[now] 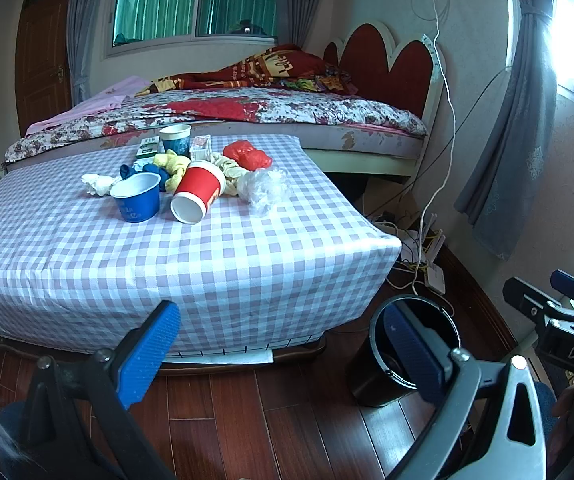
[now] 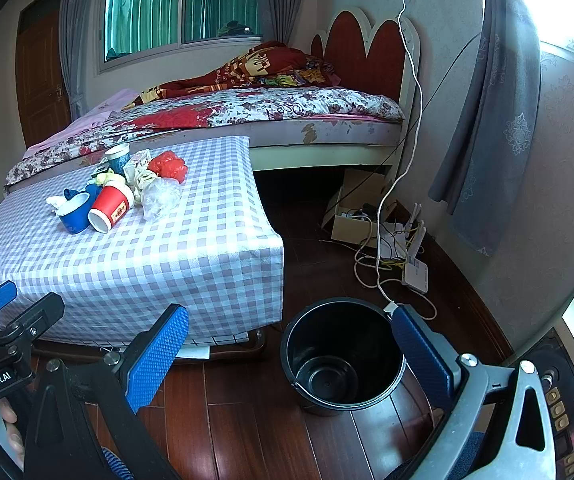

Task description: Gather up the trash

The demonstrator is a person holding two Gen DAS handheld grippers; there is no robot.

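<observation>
My left gripper [image 1: 283, 354] and right gripper [image 2: 291, 354] both hang with jaws spread wide, empty. The trash pile [image 1: 191, 176] sits on the checked table [image 1: 207, 264] at eleven o'clock; the black bin [image 2: 343, 356] stands on the floor straight below my right jaws.

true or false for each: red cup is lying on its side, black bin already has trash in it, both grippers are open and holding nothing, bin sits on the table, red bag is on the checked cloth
1. The red cup lies on its side: true.
2. The black bin already holds trash: false, its inside looks empty.
3. The left gripper and right gripper are open and hold nothing: true.
4. The bin sits on the table: false, it stands on the wooden floor beside the table.
5. The red bag is on the checked cloth: true.
</observation>
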